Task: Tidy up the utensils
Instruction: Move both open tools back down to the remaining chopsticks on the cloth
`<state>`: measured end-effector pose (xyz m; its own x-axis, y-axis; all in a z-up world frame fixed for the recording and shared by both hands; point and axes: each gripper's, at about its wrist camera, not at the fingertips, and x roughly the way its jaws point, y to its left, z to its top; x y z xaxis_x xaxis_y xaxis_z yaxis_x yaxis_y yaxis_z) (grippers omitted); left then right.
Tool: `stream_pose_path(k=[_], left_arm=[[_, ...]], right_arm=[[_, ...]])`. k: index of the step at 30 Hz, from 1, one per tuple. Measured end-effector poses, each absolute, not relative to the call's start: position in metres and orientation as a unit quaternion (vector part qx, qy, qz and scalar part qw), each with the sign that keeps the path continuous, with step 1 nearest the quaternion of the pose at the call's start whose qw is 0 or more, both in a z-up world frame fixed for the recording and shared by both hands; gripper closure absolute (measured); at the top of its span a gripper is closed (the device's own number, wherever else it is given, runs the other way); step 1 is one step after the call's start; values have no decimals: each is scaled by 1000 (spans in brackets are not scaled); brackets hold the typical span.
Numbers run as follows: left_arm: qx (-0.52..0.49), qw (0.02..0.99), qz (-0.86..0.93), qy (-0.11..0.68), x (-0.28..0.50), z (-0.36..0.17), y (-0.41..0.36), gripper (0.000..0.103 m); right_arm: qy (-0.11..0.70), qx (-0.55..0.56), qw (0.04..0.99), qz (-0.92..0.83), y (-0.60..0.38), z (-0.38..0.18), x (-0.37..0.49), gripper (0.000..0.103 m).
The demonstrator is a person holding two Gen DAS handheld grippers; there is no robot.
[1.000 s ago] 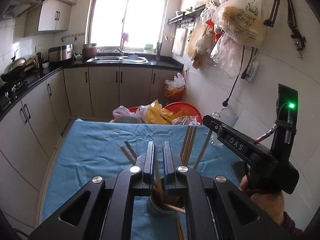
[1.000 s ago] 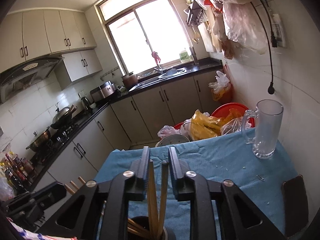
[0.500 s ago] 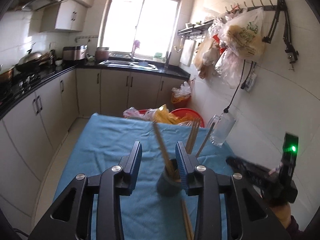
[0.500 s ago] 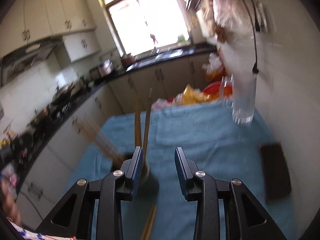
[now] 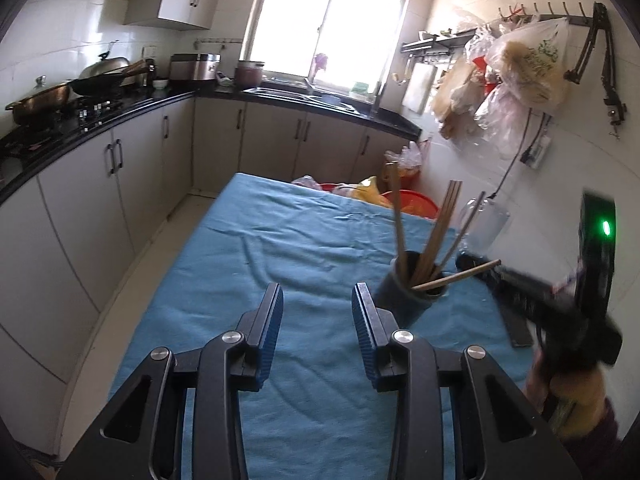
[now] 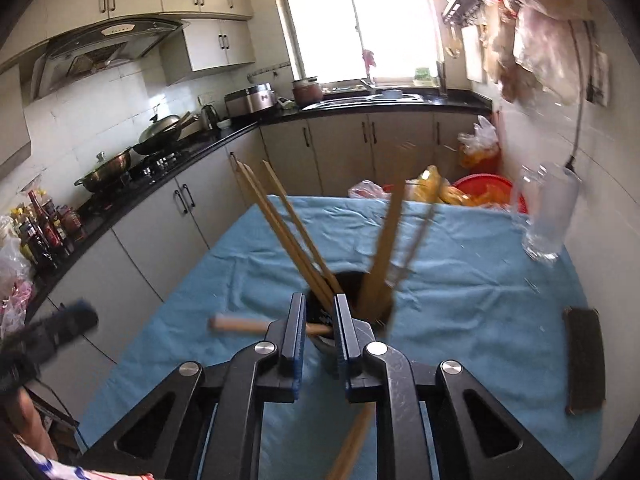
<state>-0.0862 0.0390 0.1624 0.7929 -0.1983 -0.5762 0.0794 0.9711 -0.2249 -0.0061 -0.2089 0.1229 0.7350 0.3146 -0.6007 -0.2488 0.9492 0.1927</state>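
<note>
The tabletop (image 5: pixel 248 248), covered in a blue cloth, carries a dark cup (image 5: pixel 408 296) full of chopsticks (image 5: pixel 434 236) toward its right edge, with a glass mug (image 6: pixel 550 216) near the far right corner. The left gripper (image 5: pixel 317 320) hangs spread and empty over the cloth. The right gripper (image 6: pixel 319 334) is narrowed at the cup's near rim around one loose chopstick (image 6: pixel 240 325) lying crosswise; I cannot tell whether it pinches it.

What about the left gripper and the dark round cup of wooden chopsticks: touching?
Apart. The right wrist view shows blue cloth between the left gripper and the dark cup.
</note>
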Motion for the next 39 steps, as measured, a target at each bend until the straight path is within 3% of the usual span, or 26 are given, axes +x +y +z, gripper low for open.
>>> stream_pose_path(k=[11,15,18,26,34,39], left_arm=[[-118,937,-55,324,-88,146,64,69],[-116,939,-50,320,-90,144,66,69],[-123,936,-53,326,-90,140,66,69],[-130,929,-59,343,-87,129,57,69],[-103,936,-63,330,-96,139,43,67],[-99,935,-61,336,-94,132,43,64]], right_arm=[[357,58,917,168,-151,119,49,88],[325,77,929,162,-171,144,42,73],[323,67,932,152,-189,151,26,73],[422,-2,854,305,-173,120,-2,74],[372,-6,893,254,-153,144,44,74],[358,59,888,283,-186,157,9,58]])
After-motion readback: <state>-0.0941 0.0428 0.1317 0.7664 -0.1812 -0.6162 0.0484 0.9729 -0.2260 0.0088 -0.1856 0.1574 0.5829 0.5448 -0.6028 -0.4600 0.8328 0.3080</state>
